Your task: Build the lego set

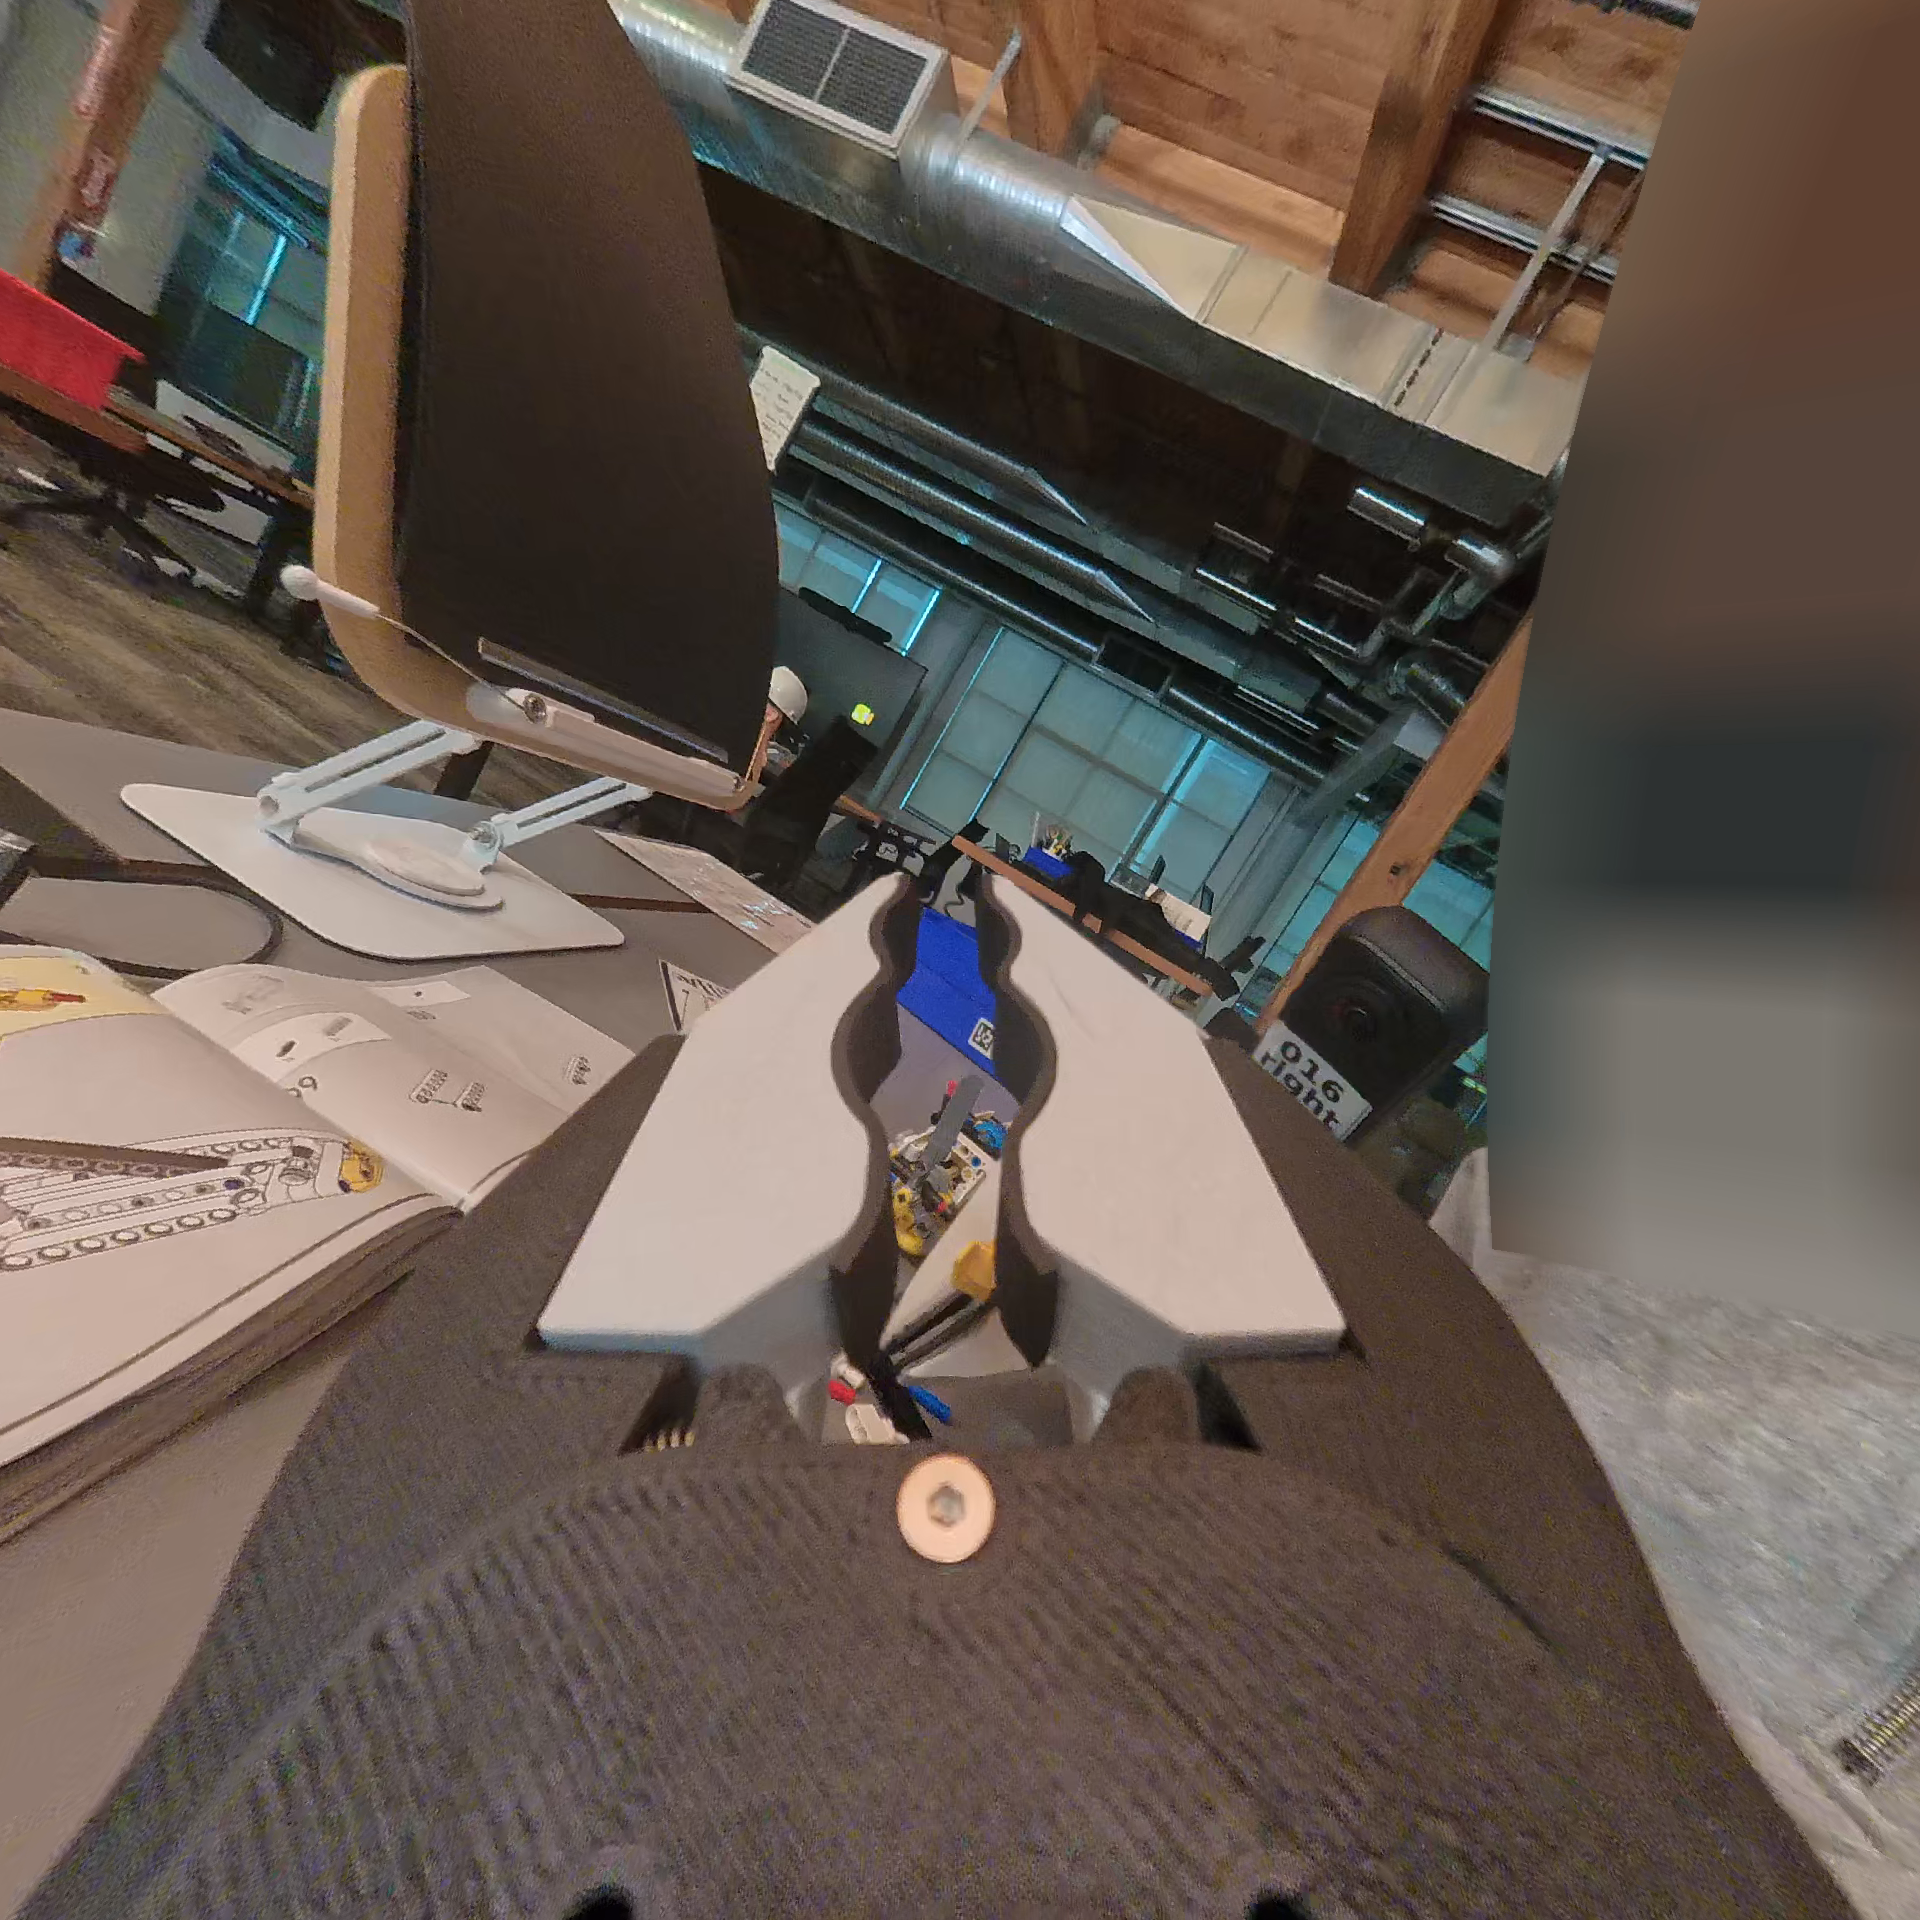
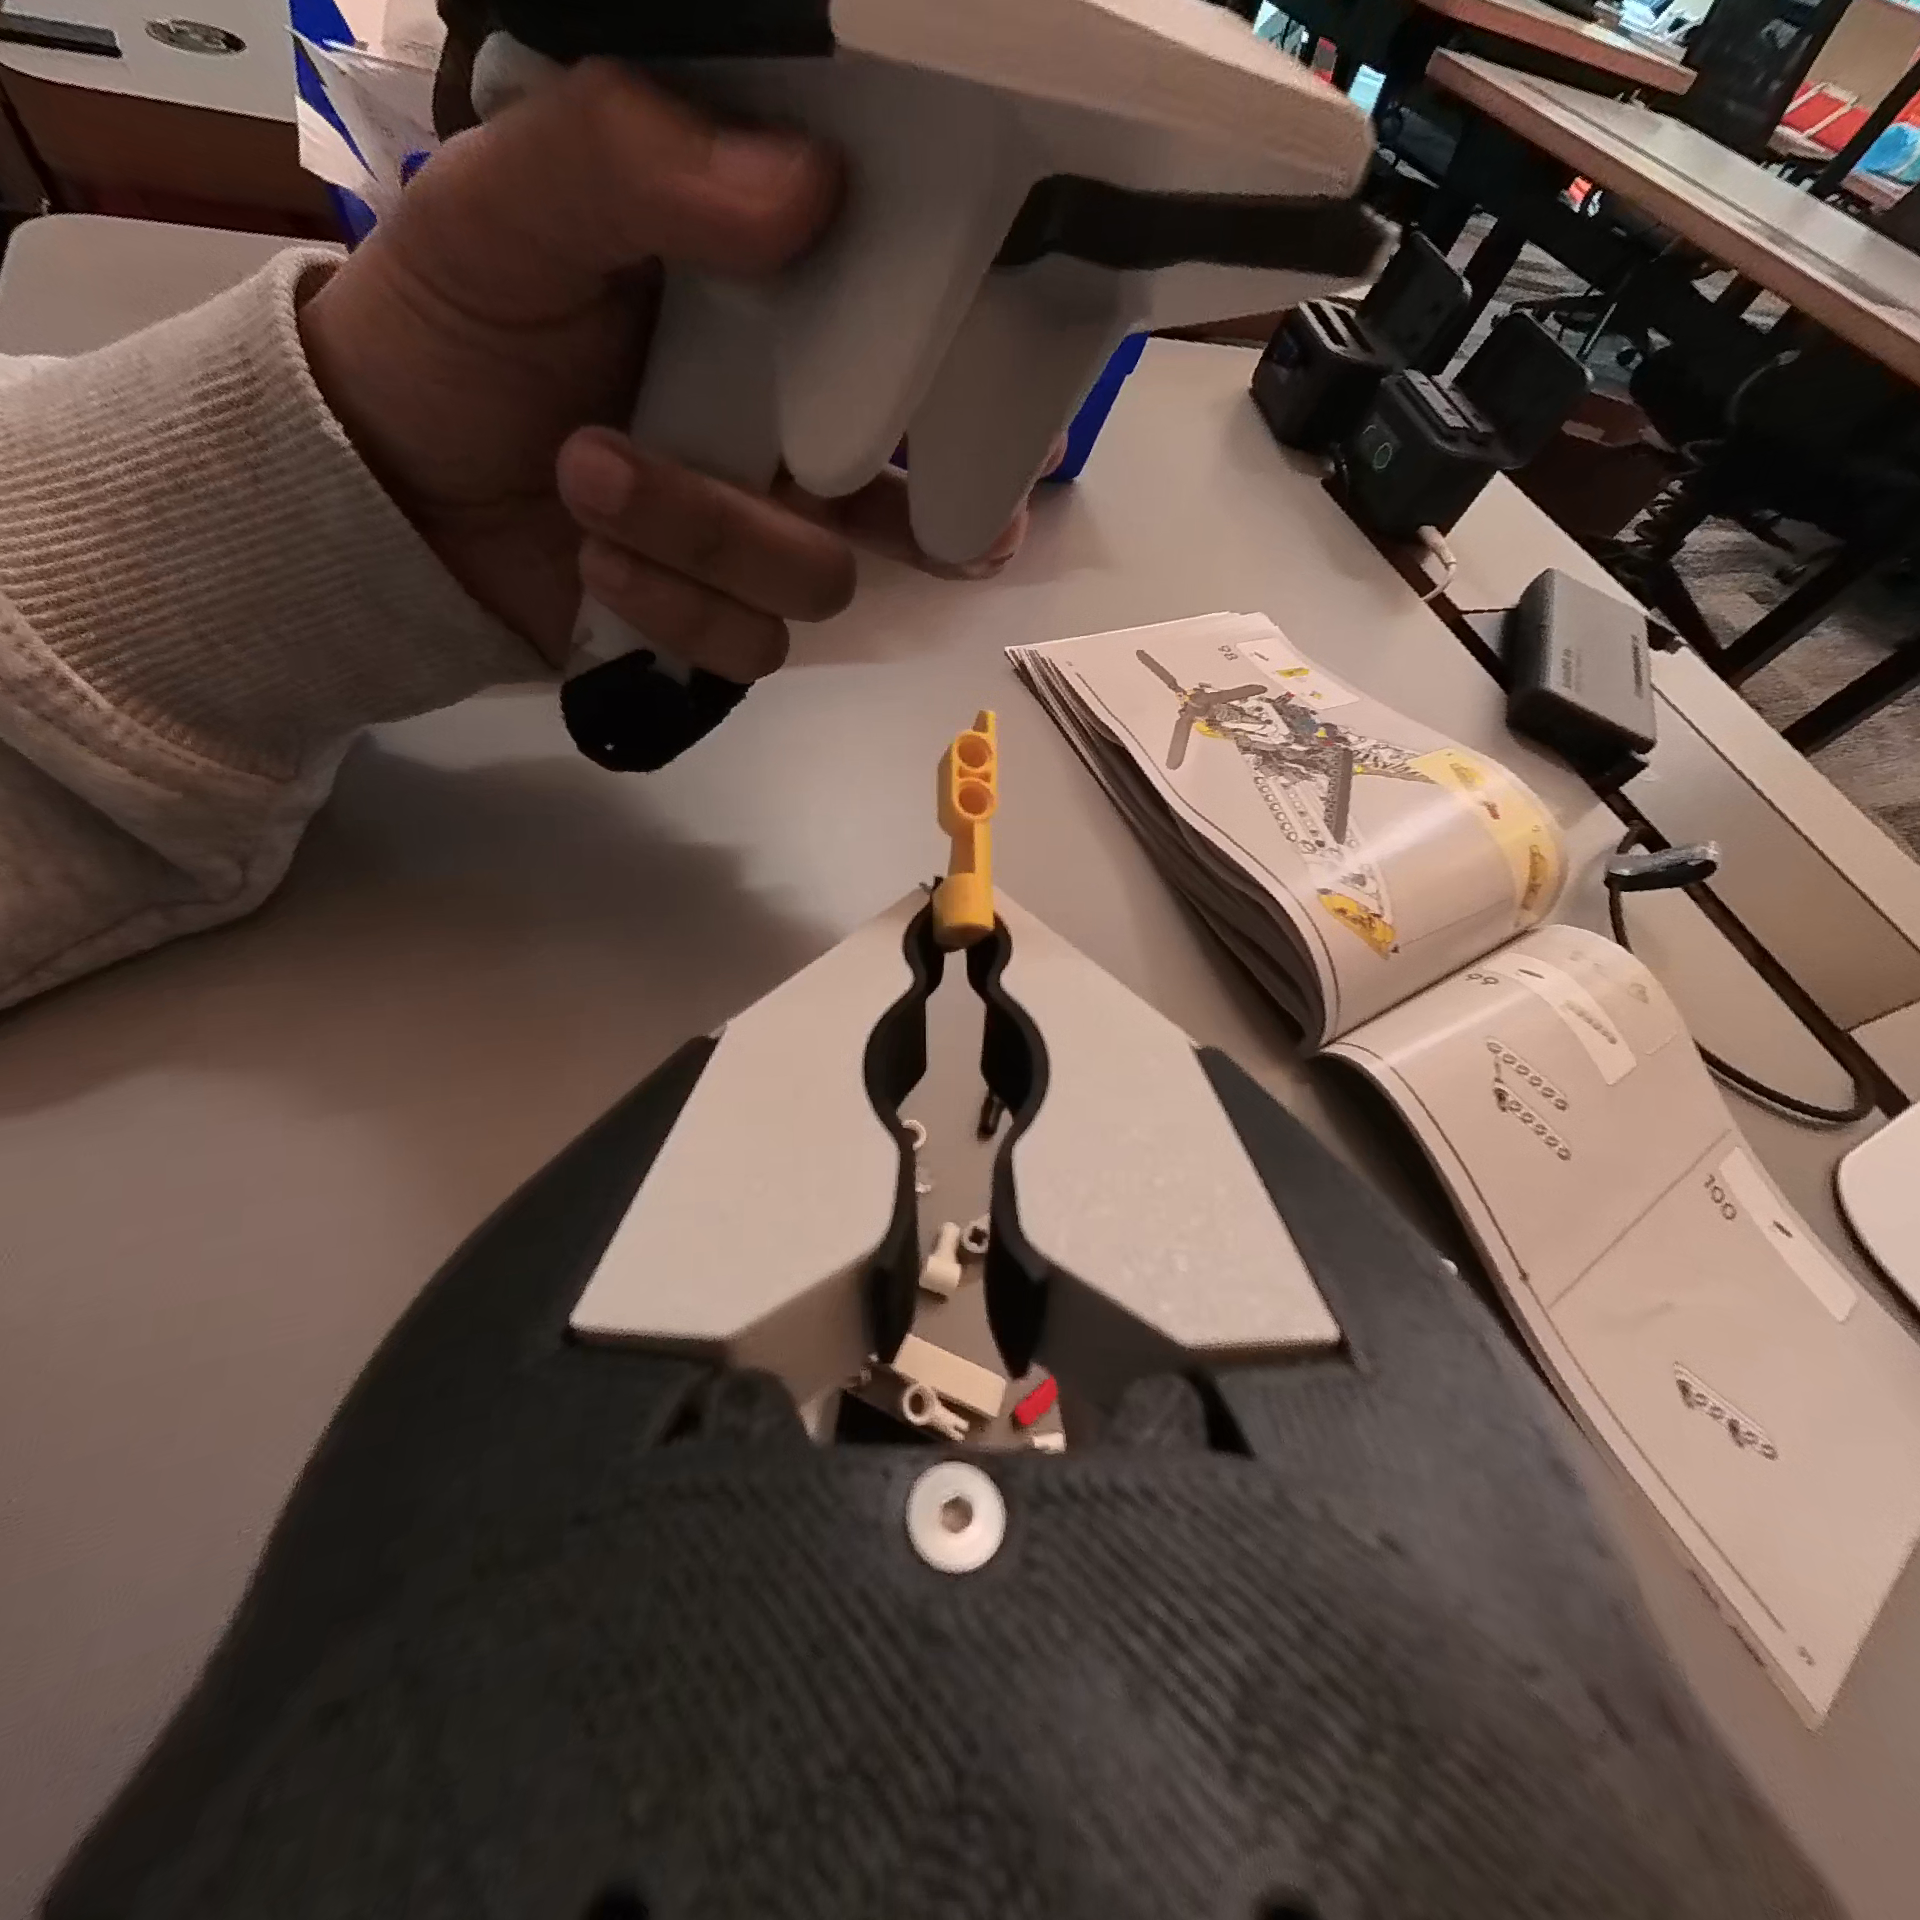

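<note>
My right gripper (image 2: 961, 935) is shut on the lower end of a yellow Technic connector (image 2: 968, 821), which sticks out past the fingertips above the grey table (image 2: 468, 987). Small white, red and tan loose parts (image 2: 945, 1262) lie on the table under its fingers. My left gripper (image 1: 948, 899) is raised and tilted upward. Its jaws stand a narrow gap apart, and I see nothing between them. Through that gap a partly built model (image 1: 930, 1164) shows on the table. In the right wrist view a hand (image 2: 540, 312) holds the left gripper's handle (image 2: 727, 395) above the table.
An open instruction booklet (image 1: 208, 1143) lies left of the left gripper and shows to the right in the right wrist view (image 2: 1403, 883). A tablet on a white stand (image 1: 571, 364) is behind it. A blue box (image 1: 940, 966), black cameras (image 2: 1403, 416) and a black power brick (image 2: 1579, 665) sit at the table's far side. The tips of one gripper are about 11 cm away from the tips of the other.
</note>
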The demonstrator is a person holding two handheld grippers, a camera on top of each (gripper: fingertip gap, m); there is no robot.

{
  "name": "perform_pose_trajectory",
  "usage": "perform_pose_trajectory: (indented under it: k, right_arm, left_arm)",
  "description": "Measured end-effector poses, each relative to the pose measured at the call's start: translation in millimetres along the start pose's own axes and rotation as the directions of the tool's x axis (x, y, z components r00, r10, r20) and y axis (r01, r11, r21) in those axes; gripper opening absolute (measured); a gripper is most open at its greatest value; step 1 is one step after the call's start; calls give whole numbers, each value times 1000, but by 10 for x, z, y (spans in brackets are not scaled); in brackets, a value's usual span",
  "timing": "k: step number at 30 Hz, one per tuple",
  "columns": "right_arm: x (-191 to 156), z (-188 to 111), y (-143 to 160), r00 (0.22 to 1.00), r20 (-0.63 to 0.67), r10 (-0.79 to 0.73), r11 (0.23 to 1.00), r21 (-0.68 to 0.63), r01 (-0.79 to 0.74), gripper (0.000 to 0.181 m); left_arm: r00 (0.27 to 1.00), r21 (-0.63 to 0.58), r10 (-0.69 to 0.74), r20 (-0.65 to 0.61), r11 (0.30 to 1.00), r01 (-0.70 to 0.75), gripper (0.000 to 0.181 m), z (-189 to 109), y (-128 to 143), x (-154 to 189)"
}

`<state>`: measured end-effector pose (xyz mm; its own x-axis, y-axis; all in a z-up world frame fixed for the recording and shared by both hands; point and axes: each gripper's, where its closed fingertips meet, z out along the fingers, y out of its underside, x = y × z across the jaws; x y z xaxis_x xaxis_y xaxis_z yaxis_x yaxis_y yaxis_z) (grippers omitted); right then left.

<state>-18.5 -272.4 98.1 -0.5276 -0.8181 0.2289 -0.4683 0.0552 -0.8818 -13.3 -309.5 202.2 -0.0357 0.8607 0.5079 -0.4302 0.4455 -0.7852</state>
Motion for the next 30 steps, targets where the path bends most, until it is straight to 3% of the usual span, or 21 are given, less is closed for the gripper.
perform_pose_trajectory:
  k: [6,9,11,14,15,21,30]
  right_arm:
    - [-76,-75,-14,1000,12,2,1000,-22,-2,0]
    - [-365,-168,141,979,166,120,988,-113,-102,0]
    - [-677,-286,291,912,316,263,955,-219,-200,0]
    - [-1110,-552,487,748,460,478,864,-398,-308,1]
    - [-1184,-622,553,723,462,514,842,-434,-321,1]
    - [-1288,-761,873,746,362,559,785,-521,-335,1]
    - [-1059,-676,911,849,255,463,829,-463,-313,11]
  left_arm:
    - [1000,6,-12,2,1000,12,8,-17,-9,-26]
    - [1000,-2,-12,8,1000,12,9,-9,8,-39]
    - [1000,-5,-14,7,1000,14,9,-5,15,-37]
    - [1000,-8,-21,5,1000,21,10,1,24,-39]
    - [1000,-9,-25,4,1000,25,10,4,29,-42]
    - [1000,-21,-31,1,999,31,12,16,53,-42]
    - [999,-1,-34,-11,999,34,12,1,10,-18]
